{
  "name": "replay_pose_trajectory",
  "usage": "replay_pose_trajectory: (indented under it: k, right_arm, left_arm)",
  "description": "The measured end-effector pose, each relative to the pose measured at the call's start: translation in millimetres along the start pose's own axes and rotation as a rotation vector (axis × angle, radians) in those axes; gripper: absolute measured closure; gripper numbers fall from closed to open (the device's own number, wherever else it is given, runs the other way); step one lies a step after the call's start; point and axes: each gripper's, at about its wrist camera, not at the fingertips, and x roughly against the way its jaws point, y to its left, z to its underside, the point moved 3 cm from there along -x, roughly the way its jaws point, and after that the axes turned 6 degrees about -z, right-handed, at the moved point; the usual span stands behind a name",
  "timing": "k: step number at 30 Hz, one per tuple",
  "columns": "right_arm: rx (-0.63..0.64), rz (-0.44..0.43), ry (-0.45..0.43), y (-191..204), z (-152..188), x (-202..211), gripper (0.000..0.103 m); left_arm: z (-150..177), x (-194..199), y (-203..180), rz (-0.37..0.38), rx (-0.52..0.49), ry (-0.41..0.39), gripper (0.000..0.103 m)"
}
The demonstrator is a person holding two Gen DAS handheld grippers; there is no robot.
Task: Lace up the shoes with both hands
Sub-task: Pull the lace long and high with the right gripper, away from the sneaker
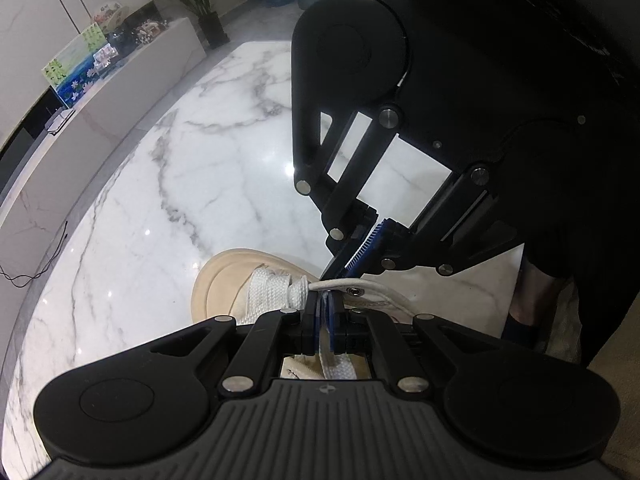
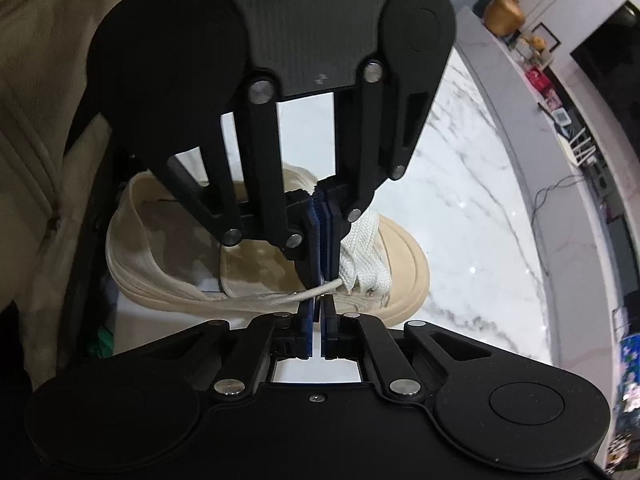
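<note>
Blue-padded, our left gripper (image 1: pixel 323 300) is clamped on the flat white lace (image 1: pixel 276 292); our right gripper (image 2: pixel 319 307) pinches the thin cord (image 2: pixel 288 298). Only the right view shows the beige shoe (image 2: pixel 400 264) whole on the marble table (image 2: pixel 472 208).

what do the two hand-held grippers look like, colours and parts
Both are matte black. The left hand-held gripper has a ribbed grey plate with a small cross-shaped mark, rounded lobes at either side, and linkage bars pinned with silver rivets. The right hand-held gripper is built alike, its plate plain with one screw. Both carry ridged blue pads on the fingers. No cables show.
</note>
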Motion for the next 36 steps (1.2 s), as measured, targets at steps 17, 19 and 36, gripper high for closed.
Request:
replay_pose_trajectory:
  k: [17,19,36]
  right_arm:
    - [-0.122,0.082,0.125,-6,13,25,0.102]
    - [-0.144,0.101,0.161,-4,21,36,0.102]
    - [-0.314,0.241,0.309,33,75,108,0.102]
  left_arm:
    - [48,54,14,-0.101,0.129,0.016,0.081]
    - [52,56,14,-0.099,0.143,0.021,0.081]
    - [38,26,-2,-0.095,0.178,0.011,0.085]
